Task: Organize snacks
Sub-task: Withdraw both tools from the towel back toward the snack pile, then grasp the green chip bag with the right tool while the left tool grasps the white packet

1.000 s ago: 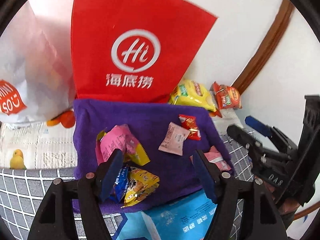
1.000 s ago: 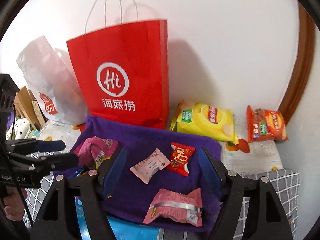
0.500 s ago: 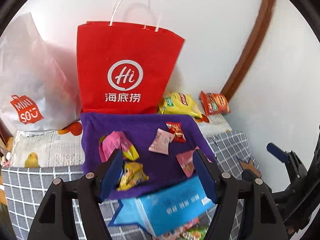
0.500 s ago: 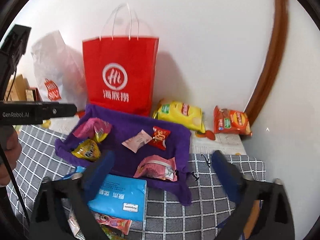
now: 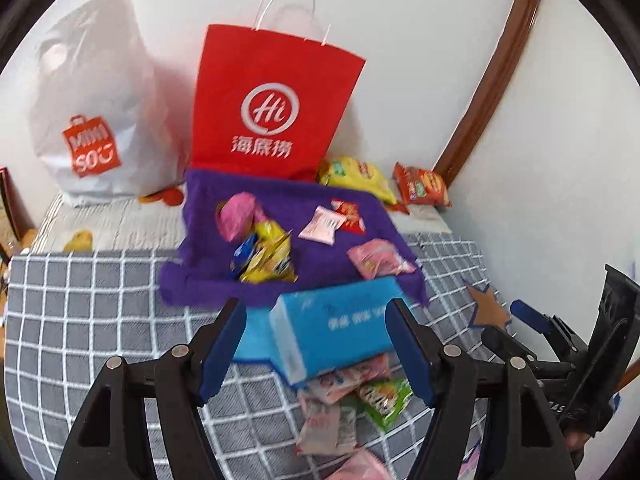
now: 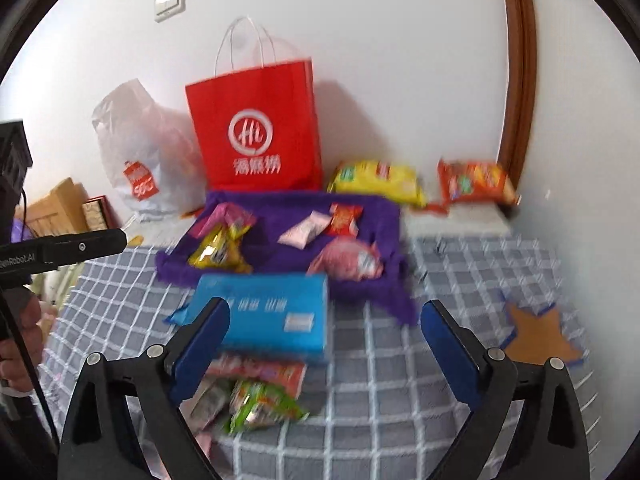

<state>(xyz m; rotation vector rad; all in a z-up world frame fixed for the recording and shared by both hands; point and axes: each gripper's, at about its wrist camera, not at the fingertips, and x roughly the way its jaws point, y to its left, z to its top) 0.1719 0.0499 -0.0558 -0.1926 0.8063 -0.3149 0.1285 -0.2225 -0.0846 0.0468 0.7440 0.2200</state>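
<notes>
A purple cloth tray [image 5: 208, 284] [image 6: 380, 216] on the grey checked cover holds several snack packets: pink [image 5: 236, 220], yellow [image 5: 268, 260] [image 6: 216, 254], pale pink [image 5: 322, 228], red [image 6: 346, 220] and another pink one [image 6: 346, 260]. A blue pack [image 5: 336, 320] [image 6: 264, 312] lies in front of it over loose snacks, with a green packet [image 6: 260, 404] among them. My left gripper [image 5: 316, 348] is open and empty above the blue pack. My right gripper [image 6: 324, 344] is open and empty, held back from the pile.
A red paper bag [image 5: 272, 108] [image 6: 256, 136] and a white plastic bag [image 5: 96, 120] stand against the wall behind the tray. A yellow chip bag [image 6: 376, 180] and an orange packet [image 6: 472, 184] lie at the back right. A star patch [image 6: 540, 332] marks the cover.
Both grippers have pulled back and up from the tray, so the blue pack and the loose snacks in front have come into view. Both stay open and empty.
</notes>
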